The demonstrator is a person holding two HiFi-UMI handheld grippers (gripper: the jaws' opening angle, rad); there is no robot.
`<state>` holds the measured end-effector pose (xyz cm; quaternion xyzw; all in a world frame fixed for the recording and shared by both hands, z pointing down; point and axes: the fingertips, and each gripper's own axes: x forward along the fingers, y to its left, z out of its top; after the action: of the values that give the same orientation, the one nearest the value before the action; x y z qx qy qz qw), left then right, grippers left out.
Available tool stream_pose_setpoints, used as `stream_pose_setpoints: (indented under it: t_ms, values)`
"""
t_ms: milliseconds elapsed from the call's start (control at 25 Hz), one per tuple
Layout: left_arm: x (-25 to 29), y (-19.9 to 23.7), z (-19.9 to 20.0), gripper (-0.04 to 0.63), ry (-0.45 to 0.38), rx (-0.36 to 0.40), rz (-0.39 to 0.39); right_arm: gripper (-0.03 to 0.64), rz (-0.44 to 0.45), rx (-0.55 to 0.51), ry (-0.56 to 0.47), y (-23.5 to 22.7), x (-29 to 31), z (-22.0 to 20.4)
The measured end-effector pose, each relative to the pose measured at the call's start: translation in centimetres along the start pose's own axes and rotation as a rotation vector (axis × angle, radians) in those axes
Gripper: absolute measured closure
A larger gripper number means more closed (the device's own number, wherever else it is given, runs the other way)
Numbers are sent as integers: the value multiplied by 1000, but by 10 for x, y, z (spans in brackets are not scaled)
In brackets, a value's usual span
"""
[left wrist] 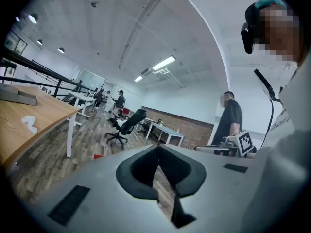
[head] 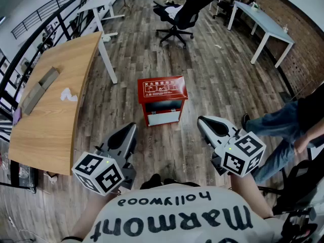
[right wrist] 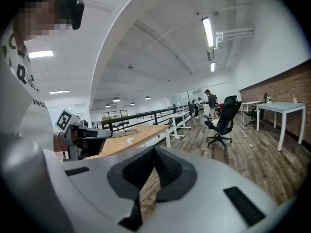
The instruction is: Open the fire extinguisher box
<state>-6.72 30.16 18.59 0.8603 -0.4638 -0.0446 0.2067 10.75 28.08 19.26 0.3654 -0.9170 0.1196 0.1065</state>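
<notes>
Box (head: pixel 162 99) stands on floor (head: pixel 217 80), well apart from left gripper (head: pixel 132 128) and right gripper (head: pixel 201 120), whose jaws are pressed together, gripping nothing.

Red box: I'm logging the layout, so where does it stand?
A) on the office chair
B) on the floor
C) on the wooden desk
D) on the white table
B: the red box stands on the plank floor, apart from the wooden desk to its left in the head view.

Bare floor (head: pixel 167 146) lies open ahead; wooden desk (head: pixel 55 100) flanks left.
</notes>
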Motion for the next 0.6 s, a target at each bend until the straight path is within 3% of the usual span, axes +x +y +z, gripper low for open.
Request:
stream_pose_setpoints:
  t_ms: [600]
  values:
    - [-5, 2, -3, 589, 2, 0, 8, 607, 1, 4, 9, 2, 1, -3]
